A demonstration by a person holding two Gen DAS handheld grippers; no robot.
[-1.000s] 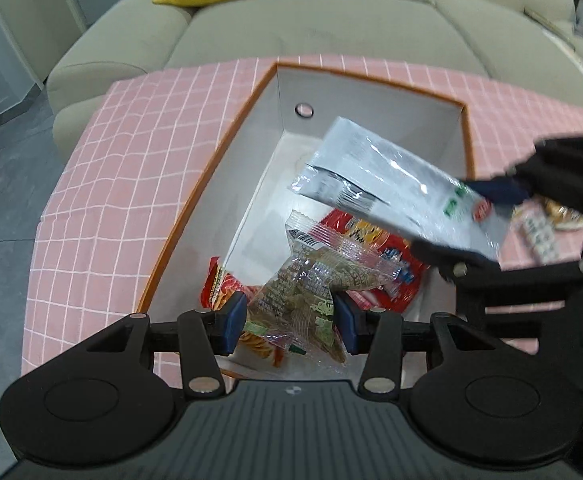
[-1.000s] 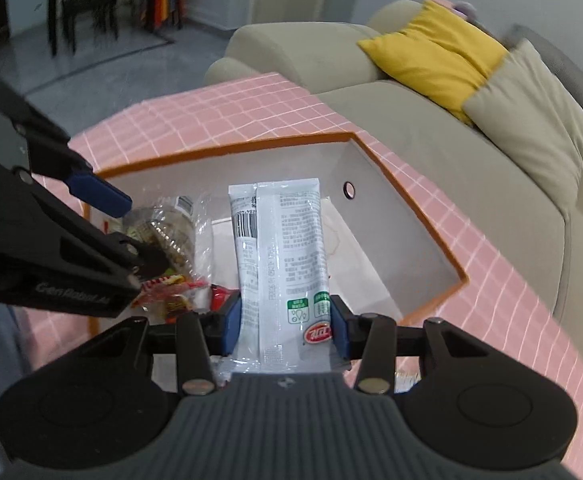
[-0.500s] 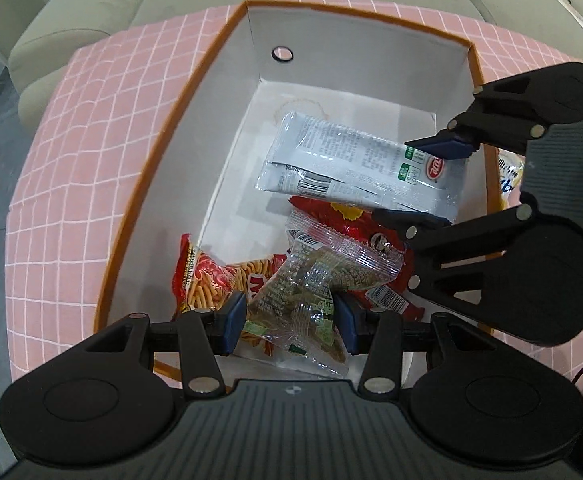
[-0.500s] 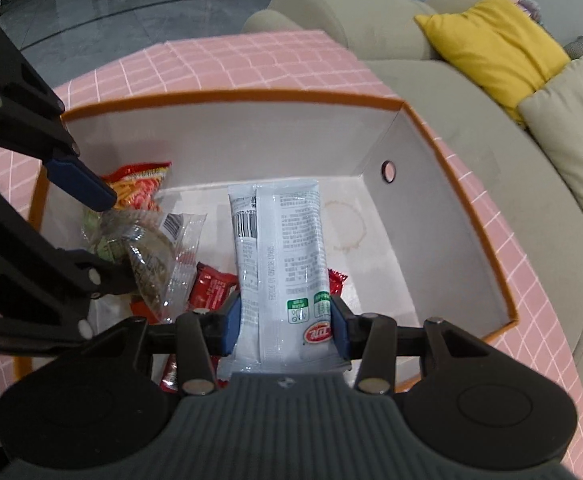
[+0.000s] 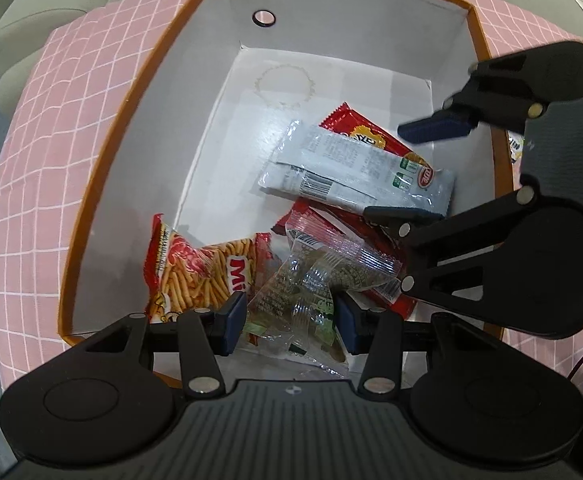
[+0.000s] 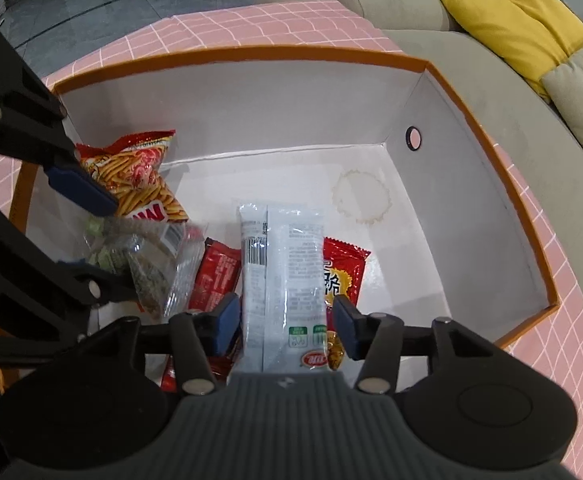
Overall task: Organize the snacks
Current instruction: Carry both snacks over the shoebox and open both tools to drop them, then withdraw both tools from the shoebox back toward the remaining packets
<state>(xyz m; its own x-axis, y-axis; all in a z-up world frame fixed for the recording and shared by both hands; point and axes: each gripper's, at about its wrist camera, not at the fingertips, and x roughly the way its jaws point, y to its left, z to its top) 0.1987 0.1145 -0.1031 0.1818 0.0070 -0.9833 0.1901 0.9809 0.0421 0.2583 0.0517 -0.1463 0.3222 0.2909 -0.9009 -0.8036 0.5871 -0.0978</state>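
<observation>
A white box with an orange rim (image 5: 103, 160) (image 6: 491, 148) stands on the pink checked tablecloth. My left gripper (image 5: 291, 320) is shut on a clear packet of greenish snacks (image 5: 311, 288) (image 6: 147, 256), held low inside the box. My right gripper (image 6: 285, 320) (image 5: 415, 168) has opened; its jaws stand apart from the white wrapped snack (image 6: 283, 280) (image 5: 355, 176), which lies between them on red packets (image 6: 341, 276) (image 5: 355, 132). A bag of stick snacks (image 5: 195, 268) (image 6: 139, 176) lies at the box's near left corner.
A beige sofa (image 6: 471, 52) with a yellow cushion (image 6: 507, 12) runs behind the table. The far half of the box floor (image 5: 311, 92) bears a faint ring mark. A small packet (image 5: 515, 148) lies on the cloth outside the box's right wall.
Both grippers have come down into the box. My right gripper's jaws have opened off the white snack, which now rests on the red packets. My left gripper still grips the clear packet.
</observation>
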